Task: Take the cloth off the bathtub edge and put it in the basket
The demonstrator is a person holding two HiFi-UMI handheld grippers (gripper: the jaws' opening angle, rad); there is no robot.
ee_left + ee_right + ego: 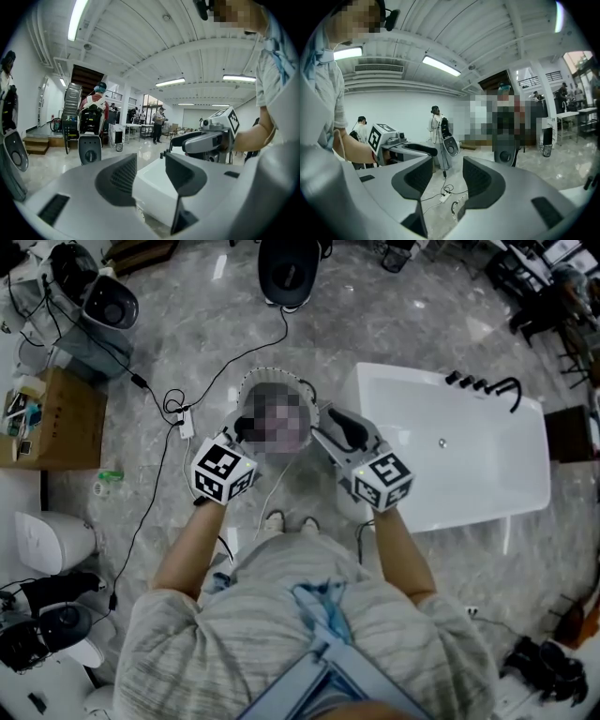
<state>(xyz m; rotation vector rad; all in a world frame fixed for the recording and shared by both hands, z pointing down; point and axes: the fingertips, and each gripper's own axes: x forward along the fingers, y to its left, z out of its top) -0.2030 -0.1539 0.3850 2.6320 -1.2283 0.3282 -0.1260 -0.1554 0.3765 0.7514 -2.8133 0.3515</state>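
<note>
A white bathtub (469, 456) stands on the floor at the right, and I see no cloth on its rim. To its left a round wire basket (255, 378) sits on the floor, its inside hidden by a mosaic patch. My left gripper (246, 430) hovers at the basket's near left side, my right gripper (339, 426) between basket and tub. Both point away from me and level. The left gripper (150, 174) is open and empty, with the tub (152, 185) beyond its jaws. The right gripper (447, 176) is open and empty too, over the basket's rim (455, 208).
A power strip (186, 423) and black cables lie on the floor left of the basket. A cardboard box (58, 418) stands at far left, a black round unit (289, 270) at the top. Black taps (483, 387) sit on the tub's far rim. People stand farther back.
</note>
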